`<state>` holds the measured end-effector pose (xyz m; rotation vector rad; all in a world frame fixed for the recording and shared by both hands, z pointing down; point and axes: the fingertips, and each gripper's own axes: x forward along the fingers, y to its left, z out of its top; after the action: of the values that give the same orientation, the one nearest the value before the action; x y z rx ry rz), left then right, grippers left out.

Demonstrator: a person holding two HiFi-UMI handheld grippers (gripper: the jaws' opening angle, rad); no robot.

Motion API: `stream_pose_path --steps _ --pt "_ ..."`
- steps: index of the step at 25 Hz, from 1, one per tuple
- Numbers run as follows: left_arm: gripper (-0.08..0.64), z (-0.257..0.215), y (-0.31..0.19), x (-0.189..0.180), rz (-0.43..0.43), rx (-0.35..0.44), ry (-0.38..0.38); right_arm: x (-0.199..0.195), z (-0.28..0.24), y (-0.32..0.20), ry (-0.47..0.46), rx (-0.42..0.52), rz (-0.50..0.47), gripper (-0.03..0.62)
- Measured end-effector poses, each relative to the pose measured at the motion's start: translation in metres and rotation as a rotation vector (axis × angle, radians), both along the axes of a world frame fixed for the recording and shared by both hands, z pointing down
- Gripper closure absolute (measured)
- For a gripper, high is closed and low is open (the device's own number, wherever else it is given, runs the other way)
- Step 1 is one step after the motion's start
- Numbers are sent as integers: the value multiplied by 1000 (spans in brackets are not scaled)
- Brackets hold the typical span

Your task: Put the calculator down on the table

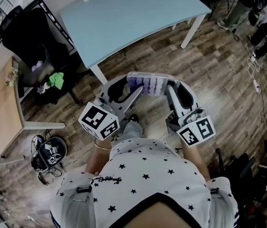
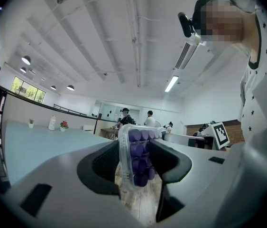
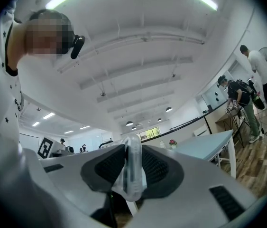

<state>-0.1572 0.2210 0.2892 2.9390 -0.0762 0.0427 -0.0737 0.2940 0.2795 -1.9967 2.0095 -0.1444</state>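
Observation:
A calculator (image 1: pixel 146 84) in a clear case with purple keys hangs between my two grippers, over the wooden floor just short of the light-blue table (image 1: pixel 128 18). My left gripper (image 1: pixel 126 90) is shut on its left end and my right gripper (image 1: pixel 178 88) on its right end. In the left gripper view the calculator (image 2: pixel 138 151) stands upright between the dark pads of the left gripper (image 2: pixel 137 175), keys showing. In the right gripper view the calculator (image 3: pixel 133 160) appears edge-on, pinched by the right gripper (image 3: pixel 132 177).
The table's white legs (image 1: pixel 97 74) stand just ahead of the grippers. A black chair (image 1: pixel 29 37) with clothes sits at the left beside a wooden desk (image 1: pixel 0 103). A bag (image 1: pixel 50 153) lies on the floor. A person (image 1: pixel 244 4) stands at the far right.

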Motion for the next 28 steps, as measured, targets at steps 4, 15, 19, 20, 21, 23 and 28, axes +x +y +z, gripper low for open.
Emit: stream_pose_path --steps 4,15,19,20,21,23,28 --pt "354 0 -22 7 7 -5 4 7 -1 -20 3 -11 12 500" --pt "354 8 -62 37 61 -27 0 32 6 -57 -10 -43 61 500" --pt "354 9 -77 52 82 -30 -4 46 7 -70 -7 -52 83 500" --pt "354 9 -81 55 87 -31 -3 48 7 -74 -8 -53 87 500" --pt "354 9 -85 58 91 -32 -2 50 7 -78 -10 -53 90 500" --pt "354 9 -94 62 92 -33 -2 55 7 -86 -9 -53 94 500" --pt "354 10 -121 67 86 -29 -6 60 8 -114 -14 -43 95 500"
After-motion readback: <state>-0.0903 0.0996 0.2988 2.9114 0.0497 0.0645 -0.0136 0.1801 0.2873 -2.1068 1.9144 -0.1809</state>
